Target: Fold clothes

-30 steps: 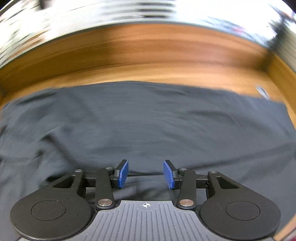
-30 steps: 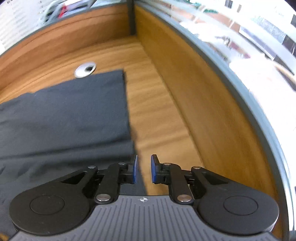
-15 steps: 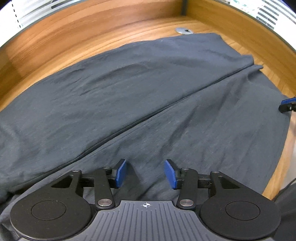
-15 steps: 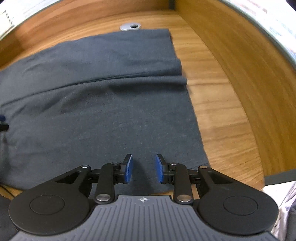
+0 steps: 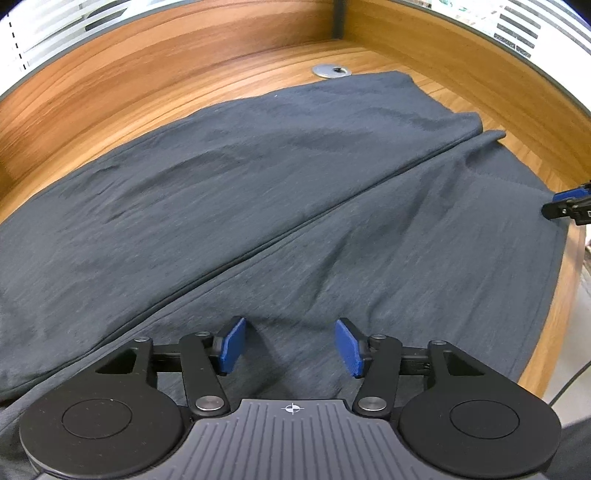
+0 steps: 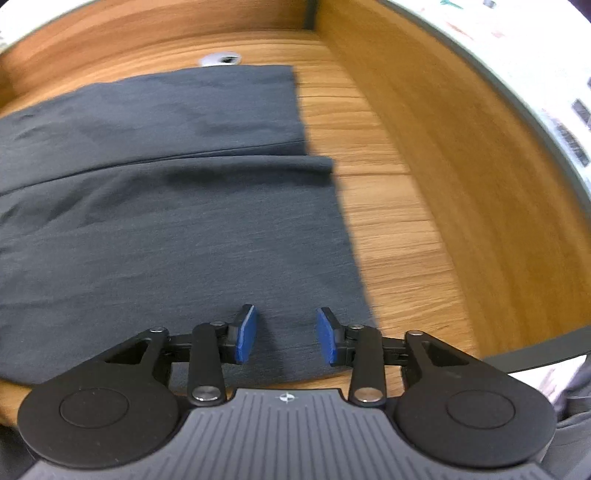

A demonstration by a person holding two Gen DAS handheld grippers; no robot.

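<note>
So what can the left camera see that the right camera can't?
Only the left wrist view shows the right gripper poking in at the cloth's edge, plus window blinds. Only the right wrist view shows the desk's dark front edge. Both show the dark cloth, the wooden desk and the round metal hole cover. Each gripper's jaws are opening, gripping nothing.

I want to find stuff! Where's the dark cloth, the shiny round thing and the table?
Dark cloth (image 5: 258,206): left wrist view, middle of its upper layer.
Shiny round thing (image 5: 331,70): left wrist view, its centre.
Table (image 6: 399,236): right wrist view, bare wood beside the cloth.
</note>
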